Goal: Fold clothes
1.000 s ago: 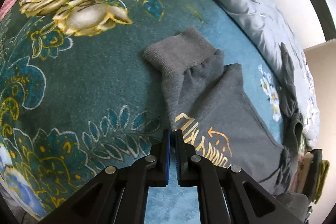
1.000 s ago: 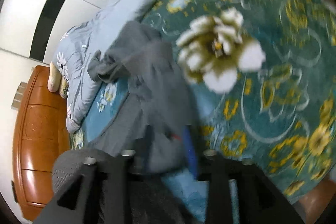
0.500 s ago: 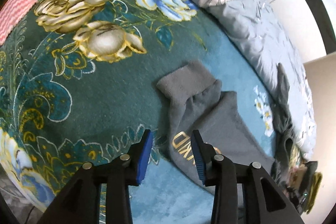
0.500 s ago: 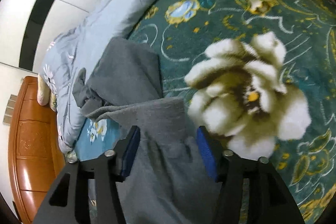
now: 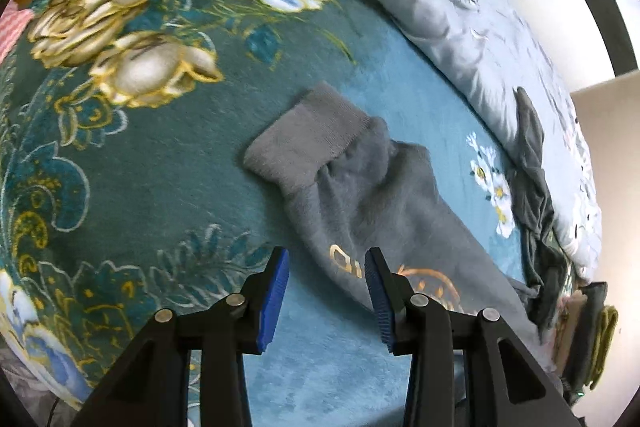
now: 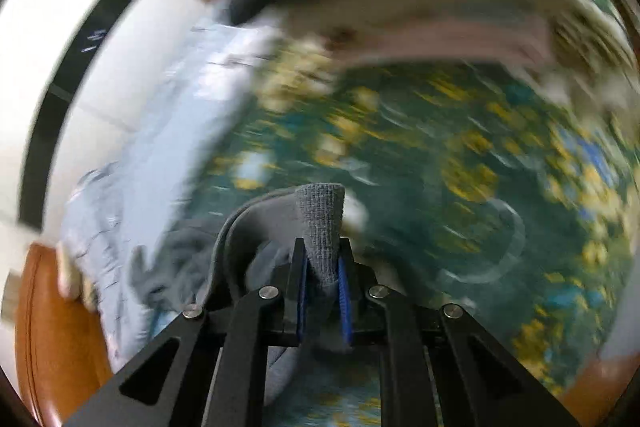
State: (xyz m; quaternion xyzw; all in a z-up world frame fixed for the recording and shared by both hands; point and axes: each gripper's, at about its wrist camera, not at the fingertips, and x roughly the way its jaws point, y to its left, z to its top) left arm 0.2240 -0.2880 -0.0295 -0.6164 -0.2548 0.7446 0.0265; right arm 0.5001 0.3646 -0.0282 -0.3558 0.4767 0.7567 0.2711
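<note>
A grey sweatshirt (image 5: 384, 203) with gold lettering lies on the teal floral blanket (image 5: 132, 155); its ribbed cuff (image 5: 308, 139) points up and left. My left gripper (image 5: 325, 267) is open and empty, just above the sleeve's printed part. My right gripper (image 6: 322, 267) is shut on a ribbed grey cuff (image 6: 322, 223) of the sweatshirt, which sticks up between the blue pads and is held above the blanket. The right wrist view is heavily blurred by motion.
A grey-blue flowered duvet (image 5: 460, 11) lies along the far side, with a dark garment (image 5: 532, 163) on its edge. Folded clothes (image 5: 592, 331) are stacked at the far right. A wooden headboard (image 6: 52, 331) shows at lower left in the right wrist view.
My left gripper went from shut to open and drew back from the sleeve. My right gripper closed on the ribbed cuff and is swinging fast with it.
</note>
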